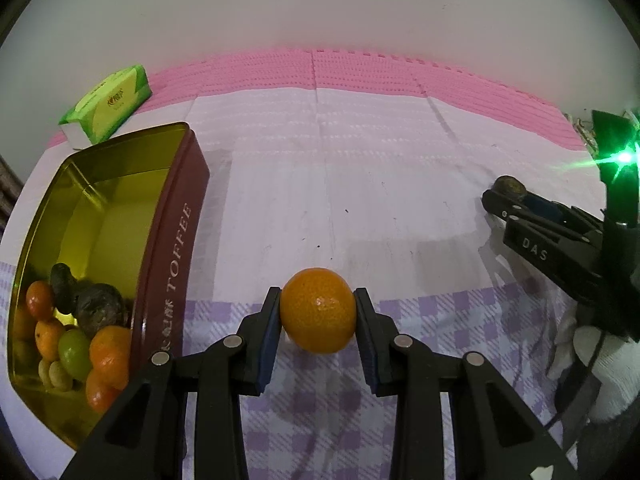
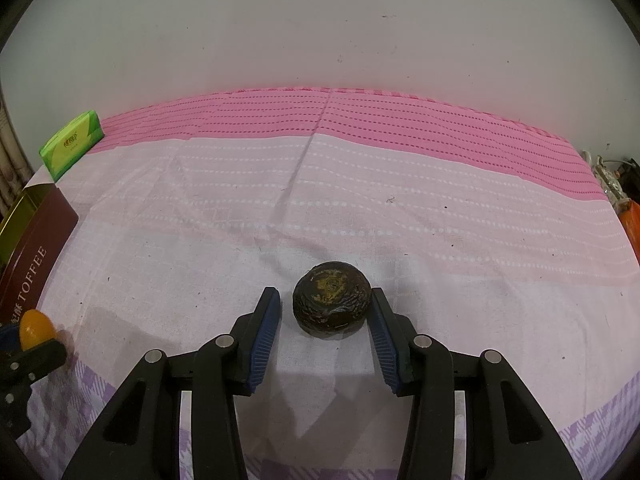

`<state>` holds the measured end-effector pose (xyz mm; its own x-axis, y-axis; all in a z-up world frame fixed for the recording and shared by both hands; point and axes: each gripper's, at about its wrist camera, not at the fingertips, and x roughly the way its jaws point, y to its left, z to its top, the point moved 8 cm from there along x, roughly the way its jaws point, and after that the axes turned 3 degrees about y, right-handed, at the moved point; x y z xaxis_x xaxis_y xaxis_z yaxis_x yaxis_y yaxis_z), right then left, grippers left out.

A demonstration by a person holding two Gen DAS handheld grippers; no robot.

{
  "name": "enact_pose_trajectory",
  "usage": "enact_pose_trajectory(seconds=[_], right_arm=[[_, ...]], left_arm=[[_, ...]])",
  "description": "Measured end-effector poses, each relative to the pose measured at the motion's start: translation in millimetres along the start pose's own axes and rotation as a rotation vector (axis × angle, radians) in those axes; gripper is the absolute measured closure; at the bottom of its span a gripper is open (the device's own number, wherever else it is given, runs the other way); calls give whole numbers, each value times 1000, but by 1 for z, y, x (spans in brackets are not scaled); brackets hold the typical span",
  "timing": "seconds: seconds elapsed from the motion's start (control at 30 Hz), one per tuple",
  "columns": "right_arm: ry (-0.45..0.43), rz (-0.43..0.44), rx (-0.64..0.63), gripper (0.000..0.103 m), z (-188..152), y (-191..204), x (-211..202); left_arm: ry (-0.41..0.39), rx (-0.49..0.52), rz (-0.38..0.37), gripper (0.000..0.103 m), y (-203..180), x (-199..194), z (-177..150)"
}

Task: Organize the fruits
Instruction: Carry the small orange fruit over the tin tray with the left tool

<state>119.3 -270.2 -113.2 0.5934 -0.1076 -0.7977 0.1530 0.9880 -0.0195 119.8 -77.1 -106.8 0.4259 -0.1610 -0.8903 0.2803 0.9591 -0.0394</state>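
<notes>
My left gripper (image 1: 317, 312) is shut on an orange (image 1: 318, 311), its pads touching both sides, just above the cloth. To its left stands the open maroon TOFFEE tin (image 1: 176, 240) with several oranges, a green fruit and dark fruits inside. My right gripper (image 2: 326, 312) is open around a dark wrinkled fruit (image 2: 331, 299) that rests on the cloth; small gaps show on both sides. The right gripper also shows in the left wrist view (image 1: 504, 196) at far right, with the dark fruit (image 1: 510, 187) at its tips. The orange (image 2: 36, 328) shows at the right wrist view's left edge.
A green tissue pack (image 1: 110, 100) lies behind the tin on the pink and white cloth (image 1: 360, 140). A plain wall stands at the back. Clutter and an orange item (image 2: 632, 224) sit past the cloth's right edge.
</notes>
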Motion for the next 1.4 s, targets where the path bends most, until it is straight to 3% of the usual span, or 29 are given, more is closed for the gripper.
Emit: enact_pose_trajectory(seconds=[0.7,1.4], right_arm=[[-1,-1,-1,56,0,0,1],[-2,-3,-2,56,-1,0,1]], left_arm=[[-96,-81,-2,71,37,-55,22],[-64,-211,174,71,156,-62,-7]])
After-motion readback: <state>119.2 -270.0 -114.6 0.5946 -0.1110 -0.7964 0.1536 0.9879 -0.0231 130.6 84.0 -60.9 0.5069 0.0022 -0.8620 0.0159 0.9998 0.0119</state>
